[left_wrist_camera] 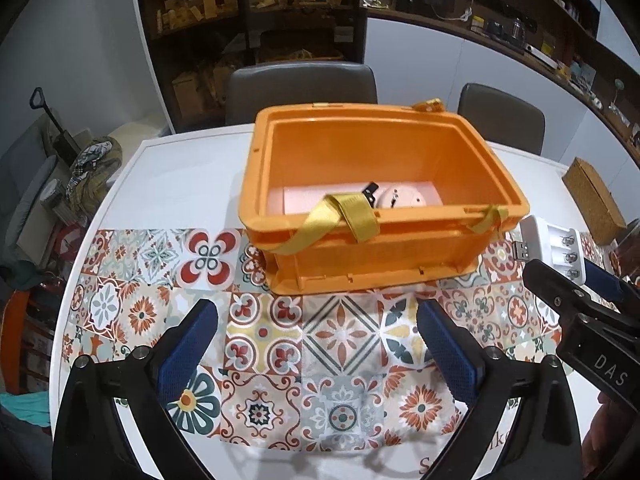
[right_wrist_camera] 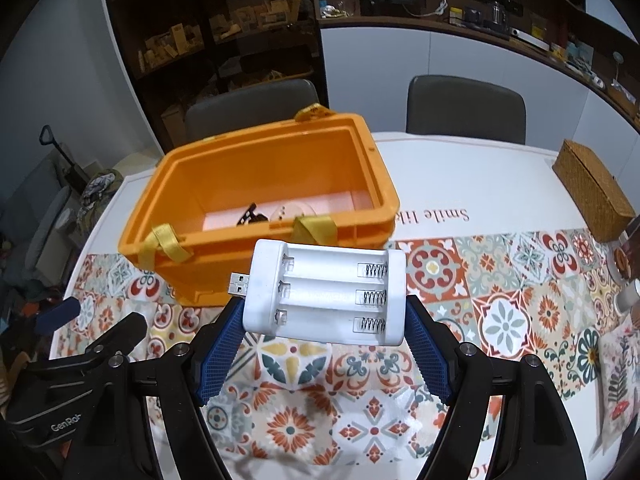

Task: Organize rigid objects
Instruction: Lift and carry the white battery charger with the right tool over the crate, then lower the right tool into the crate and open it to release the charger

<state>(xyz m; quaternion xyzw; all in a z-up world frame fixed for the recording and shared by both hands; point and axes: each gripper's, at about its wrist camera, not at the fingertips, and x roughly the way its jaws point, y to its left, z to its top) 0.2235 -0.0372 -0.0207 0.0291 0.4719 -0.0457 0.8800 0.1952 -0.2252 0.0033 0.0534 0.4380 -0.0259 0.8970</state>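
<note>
An orange plastic box with yellow straps stands open on the white table. Inside it lie a white round item and a black clip. My left gripper hangs open just in front of the box, over the tiled runner, with nothing between its pads. My right gripper is shut on a white battery charger with a USB plug, held above the runner near the box's front wall. In the left wrist view the charger shows at the box's right corner.
A patterned tile runner covers the near half of the table. A wicker box sits at the far right. Two grey chairs stand behind the table, with dark shelves beyond. A cup and a printed cloth lie at the right edge.
</note>
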